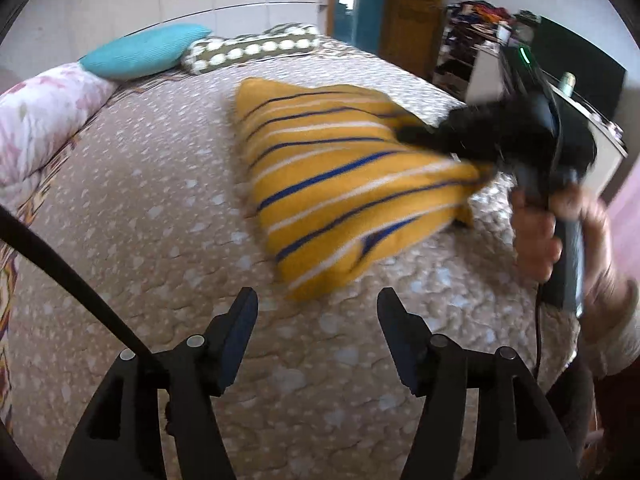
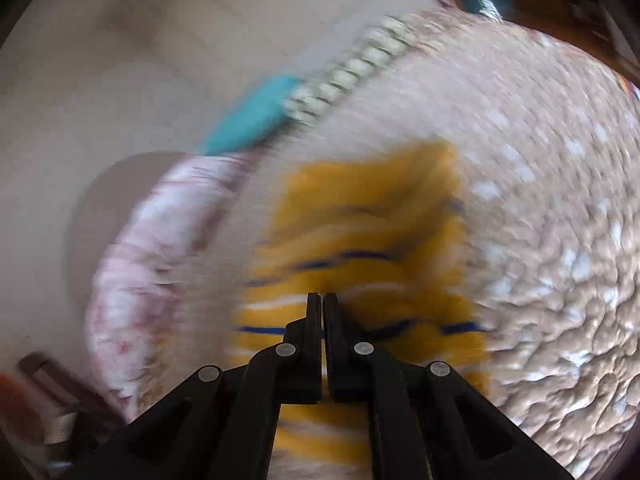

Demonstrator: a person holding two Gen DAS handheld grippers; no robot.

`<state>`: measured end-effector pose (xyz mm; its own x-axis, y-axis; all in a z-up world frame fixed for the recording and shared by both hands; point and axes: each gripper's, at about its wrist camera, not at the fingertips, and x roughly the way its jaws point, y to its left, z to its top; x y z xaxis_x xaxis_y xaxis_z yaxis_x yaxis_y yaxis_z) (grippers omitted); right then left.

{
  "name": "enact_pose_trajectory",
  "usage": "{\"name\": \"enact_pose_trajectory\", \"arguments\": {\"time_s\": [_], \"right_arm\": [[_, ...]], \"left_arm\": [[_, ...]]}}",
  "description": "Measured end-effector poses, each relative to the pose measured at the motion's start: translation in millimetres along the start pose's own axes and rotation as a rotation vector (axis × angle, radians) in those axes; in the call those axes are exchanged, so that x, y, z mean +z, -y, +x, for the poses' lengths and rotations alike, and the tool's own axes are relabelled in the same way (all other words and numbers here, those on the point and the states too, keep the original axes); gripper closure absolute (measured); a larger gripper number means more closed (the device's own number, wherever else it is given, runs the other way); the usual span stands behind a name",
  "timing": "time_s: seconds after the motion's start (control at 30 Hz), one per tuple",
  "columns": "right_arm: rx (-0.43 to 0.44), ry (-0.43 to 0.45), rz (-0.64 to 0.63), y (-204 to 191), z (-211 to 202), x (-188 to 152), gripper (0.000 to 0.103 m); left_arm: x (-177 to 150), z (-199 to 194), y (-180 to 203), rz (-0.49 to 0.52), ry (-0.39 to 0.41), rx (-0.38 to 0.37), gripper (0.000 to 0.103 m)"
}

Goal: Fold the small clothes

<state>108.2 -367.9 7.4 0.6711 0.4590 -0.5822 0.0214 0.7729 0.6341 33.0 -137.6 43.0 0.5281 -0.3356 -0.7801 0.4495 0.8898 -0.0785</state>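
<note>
Nearest, left gripper [image 1: 318, 308] gapes empty at six o'clock; right gripper [image 2: 322, 300] pinches the yellow striped garment [image 1: 340, 184], lifted mid-bed [image 1: 160, 280] toward two o'clock. Folding seems barely underway.

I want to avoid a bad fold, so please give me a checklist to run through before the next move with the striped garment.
1. Right claw shut on the yellow striped garment: ok, the jaws are closed with cloth at the tips.
2. Left claw free: ok, open above the quilted bedspread, nothing between the jaws.
3. Garment lifted cleanly: cannot tell, the right side is raised, the rest looks down on the bed, and the picture is blurred.
4. Landing area clear of the turquoise pillow: ok, it lies far behind.
5. Fold edges aligned: cannot tell, motion blur.
</note>
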Motion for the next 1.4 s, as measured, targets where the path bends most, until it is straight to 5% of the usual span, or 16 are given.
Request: {"name": "enact_pose_trajectory", "arguments": {"time_s": [0.1,0.27,0.3,0.33,0.47,0.53,0.73,1.0,1.07,1.1,1.2,1.27,1.4], "right_arm": [[0.060,0.055,0.028,29.5,-8.5,-17.7,0.103],[0.015,0.077,0.073,57.5,-35.9,-38.6,0.103],[-0.020,0.080,0.078,58.7,-40.2,-39.4,0.094],[-0.091,0.088,0.078,60.7,-44.8,-39.7,0.073],[-0.062,0.141,0.126,77.1,-68.0,-36.3,0.065],[-0.020,0.155,0.146,83.1,-72.3,-33.9,0.051],[0.050,0.101,0.144,76.4,-39.6,-8.0,0.038],[0.109,0.034,0.156,72.8,16.0,23.0,0.033],[0.124,0.009,0.155,70.5,25.4,29.5,0.038],[0.134,-0.009,0.162,70.2,28.5,31.6,0.054],[0.172,-0.027,0.183,56.9,37.5,36.8,0.062],[0.231,-0.012,0.149,37.3,35.6,42.0,0.064],[0.281,0.025,0.060,2.9,32.7,49.2,0.067]], "left_arm": [[-1.7,-1.8,-11.9,-0.027,0.011,0.017,0.033],[-3.2,2.7,-39.3,-0.135,0.007,-0.007,0.032],[-2.0,3.3,-45.3,-0.165,0.002,-0.026,0.032],[-0.2,4.1,-49.0,-0.183,0.000,-0.038,0.030],[7.6,9.6,-61.0,-0.241,-0.004,-0.051,0.027],[16.9,15.6,-65.9,-0.263,0.009,-0.086,0.023],[62.3,55.9,-82.8,-0.361,0.030,-0.272,0.012],[101.6,125.7,-69.5,-0.366,-0.071,-0.366,0.007],[109.2,128.7,-55.5,-0.307,-0.090,-0.373,0.019],[112.3,125.5,-50.7,-0.282,-0.083,-0.347,0.028],[121.0,110.2,-63.8,-0.300,-0.057,-0.362,0.057],[128.6,101.1,-78.1,-0.330,-0.047,-0.381,0.060],[144.8,78.9,-96.8,-0.291,0.013,-0.282,0.060]]}}
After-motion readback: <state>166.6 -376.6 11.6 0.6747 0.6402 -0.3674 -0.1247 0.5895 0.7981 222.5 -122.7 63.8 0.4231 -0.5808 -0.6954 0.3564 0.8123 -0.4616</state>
